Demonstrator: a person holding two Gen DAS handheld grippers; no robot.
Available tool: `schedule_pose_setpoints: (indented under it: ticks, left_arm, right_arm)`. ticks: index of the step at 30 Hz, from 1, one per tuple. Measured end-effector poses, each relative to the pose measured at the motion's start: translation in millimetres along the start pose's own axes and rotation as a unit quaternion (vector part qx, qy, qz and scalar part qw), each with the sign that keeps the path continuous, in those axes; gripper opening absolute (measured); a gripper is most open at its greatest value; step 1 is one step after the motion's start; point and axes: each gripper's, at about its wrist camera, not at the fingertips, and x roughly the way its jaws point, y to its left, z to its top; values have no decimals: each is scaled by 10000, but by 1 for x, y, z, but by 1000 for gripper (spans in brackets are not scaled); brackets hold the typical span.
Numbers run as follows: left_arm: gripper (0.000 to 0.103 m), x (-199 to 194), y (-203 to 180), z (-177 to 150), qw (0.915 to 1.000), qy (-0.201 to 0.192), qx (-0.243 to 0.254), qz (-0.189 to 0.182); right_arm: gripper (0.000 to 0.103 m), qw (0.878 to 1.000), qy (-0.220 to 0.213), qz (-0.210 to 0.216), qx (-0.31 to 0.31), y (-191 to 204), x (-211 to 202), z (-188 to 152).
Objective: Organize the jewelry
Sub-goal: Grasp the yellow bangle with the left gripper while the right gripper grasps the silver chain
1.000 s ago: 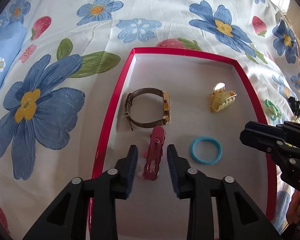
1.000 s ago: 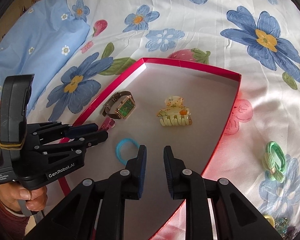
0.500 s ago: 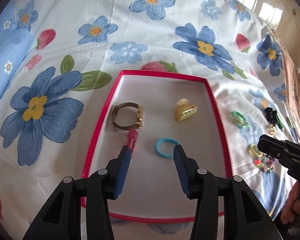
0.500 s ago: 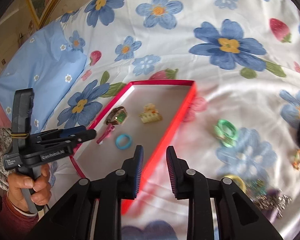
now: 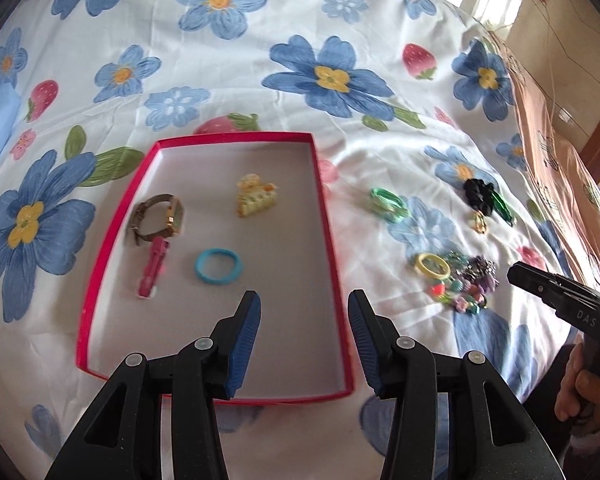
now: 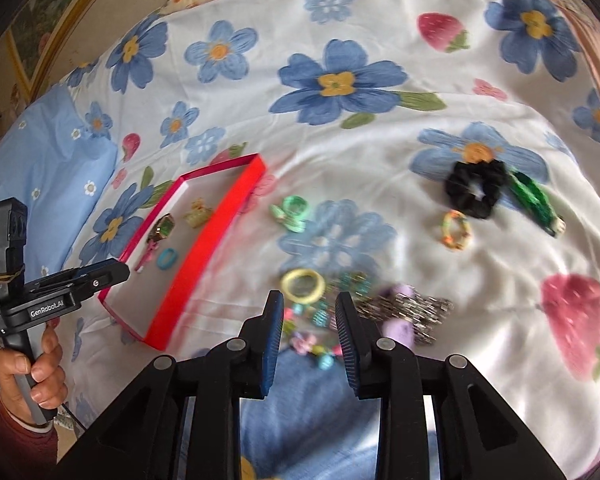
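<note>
Both tongs hang empty over the flowered bedspread (image 5: 340,32). Left gripper (image 5: 304,334) hovers above the near end of the red tray (image 5: 328,216), jaws apart with nothing between them. Right gripper (image 6: 306,330) is out over the loose pile, jaws parted and nothing caught between the pads (that view is smeared with motion, so fine detail is lost).

Inside the tray lie four pieces, well apart from each other for the most part: the watch (image 5: 160,216) at the left, the pink hair clip (image 5: 154,266) just below it, the yellow claw clip (image 5: 256,196) further in, the blue ring (image 5: 219,266) nearer the middle. So the sorting looks partly done.

Outside it, plenty is left. A green hair tie (image 6: 292,214) sits nearest the tray's right wall; a black scrunchie (image 6: 476,190), a green clip (image 6: 534,202) and a small multicoloured ring (image 6: 456,230) lie further off. Directly under the right gripper: a yellow ring (image 6: 303,285) and a tangle of beads and chain (image 6: 404,308).

This looks like the reach for the next piece. It calls for dropping onto one item, probably the yellow ring, and closing cleanly without dragging the tangle along.
</note>
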Motion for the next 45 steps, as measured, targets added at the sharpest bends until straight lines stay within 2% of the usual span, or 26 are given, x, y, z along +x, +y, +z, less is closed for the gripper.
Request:
schedule_pose_setpoints:
  ticks: [8,22,37,38,39,40,42,44,45]
  left_arm:
    - [45,12,-33,-1,9994,174,293,-116]
    - [46,52,-69,10,9972,445,577,-137]
    - [45,139,-108,44,9913,929,880,-306]
    - [43,147,-110,44,9906,981,905,-296]
    - [36,154,-111,44,9899,1026,942,-274]
    - [33,159,-113,43,9891,1048,1005,-231]
    - [27,163,-118,42,9890,936,1142,-119]
    - [12,164,-121,41,9881,891,1246,-128]
    - [3,163,-122,40,9880,893,1248,-180]
  right_arm:
    - [30,9994,5,-184,303,-33,-13,-17]
    - [32,9989,43,-339,329,-54,-6,-20]
    - [32,9974,513,-504,49,-66,40,0]
    - [32,9974,514,-500,28,-66,42,0]
    - [32,9975,505,-494,16,-65,43,-1]
    - [31,9975,499,-492,5,-65,44,-1]
    - [29,9979,480,-445,20,-66,44,-1]
    - [15,9983,486,-321,34,-66,44,-2]
    - [13,9983,471,-354,0,-64,44,-3]
